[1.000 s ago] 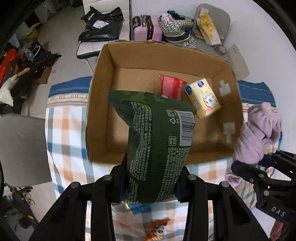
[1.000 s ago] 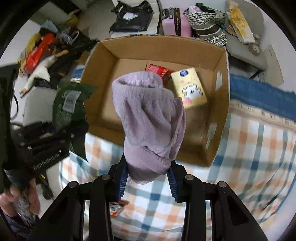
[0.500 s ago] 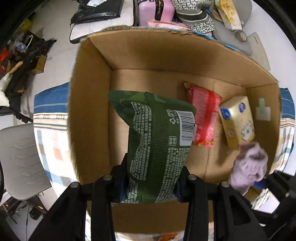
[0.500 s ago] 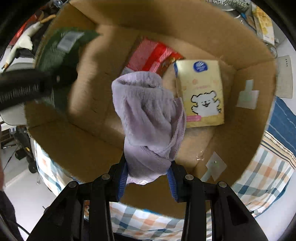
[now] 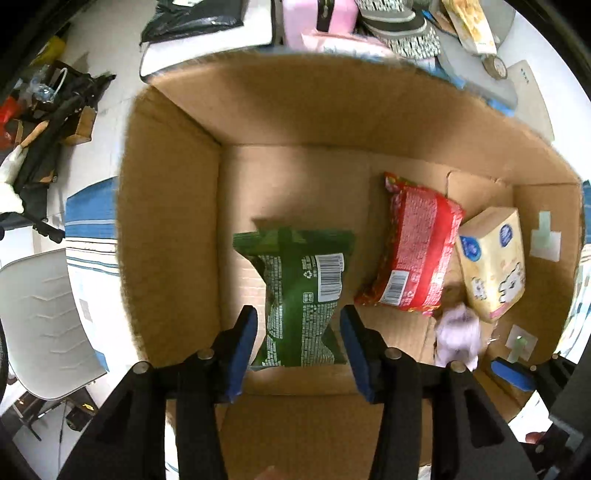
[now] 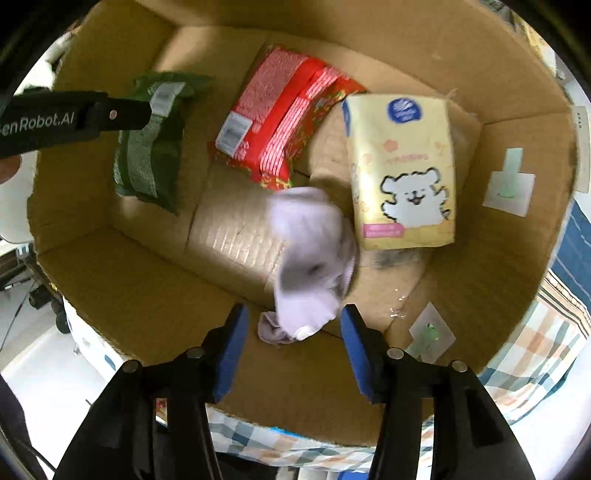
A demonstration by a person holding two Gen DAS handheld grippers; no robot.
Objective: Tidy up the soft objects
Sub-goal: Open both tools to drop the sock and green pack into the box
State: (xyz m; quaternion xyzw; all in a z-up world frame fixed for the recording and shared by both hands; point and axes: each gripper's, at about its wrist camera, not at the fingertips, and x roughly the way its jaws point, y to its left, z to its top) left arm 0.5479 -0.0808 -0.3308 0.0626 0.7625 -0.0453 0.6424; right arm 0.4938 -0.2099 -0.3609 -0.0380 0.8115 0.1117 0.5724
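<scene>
A cardboard box [image 5: 173, 221] fills both views. My left gripper [image 5: 298, 314] is open above the box's near-left part. A green snack packet [image 5: 299, 295] lies loose between its spread fingers, down in the box. My right gripper [image 6: 294, 314] is open too. A blurred pale purple sock [image 6: 310, 254] sits free just beyond its fingertips, over the box floor. In the box lie a red packet [image 5: 413, 251] and a yellow tissue pack [image 5: 495, 262] with a white bear print. The right wrist view shows the green packet [image 6: 151, 147] under one left gripper finger [image 6: 74, 118].
The box stands on a checkered cloth [image 6: 535, 350] with a blue band. A white chair [image 5: 44, 321] is at the left. Behind the box are a pink suitcase [image 5: 317, 14], a black bag [image 5: 192, 14] and floor clutter [image 5: 44, 122].
Both grippers moved forward over the box and opened. The green packet and the purple sock left the fingers and dropped into the box.
</scene>
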